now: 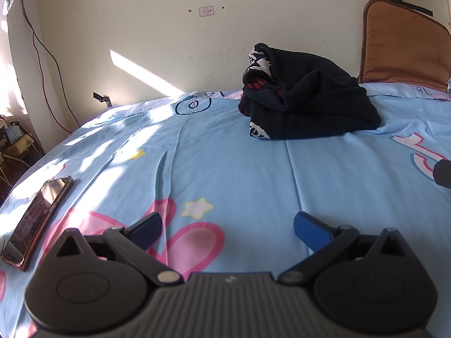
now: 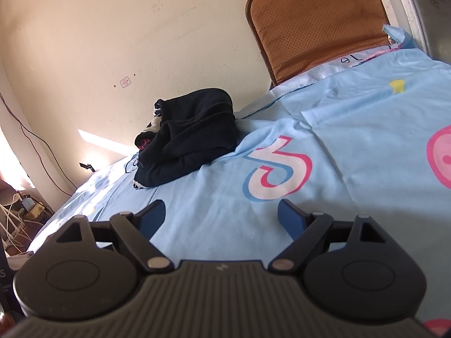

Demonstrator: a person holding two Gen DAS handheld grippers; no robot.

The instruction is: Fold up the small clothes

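Note:
A dark navy knitted garment [image 1: 304, 101] with white and red pattern lies crumpled in a heap at the far side of the light blue bedsheet [image 1: 239, 163]. It also shows in the right wrist view [image 2: 188, 138], far left of centre. My left gripper [image 1: 227, 226] is open and empty, hovering low over the sheet well short of the garment. My right gripper [image 2: 221, 215] is open and empty, also short of the garment; its tip shows at the right edge of the left wrist view [image 1: 443, 172].
A phone [image 1: 36, 219] lies on the sheet at the left. A brown cushion [image 1: 403, 48] leans on the wall behind the bed, also in the right wrist view [image 2: 318, 19]. Cables and a power strip [image 1: 14, 140] sit off the bed's left edge.

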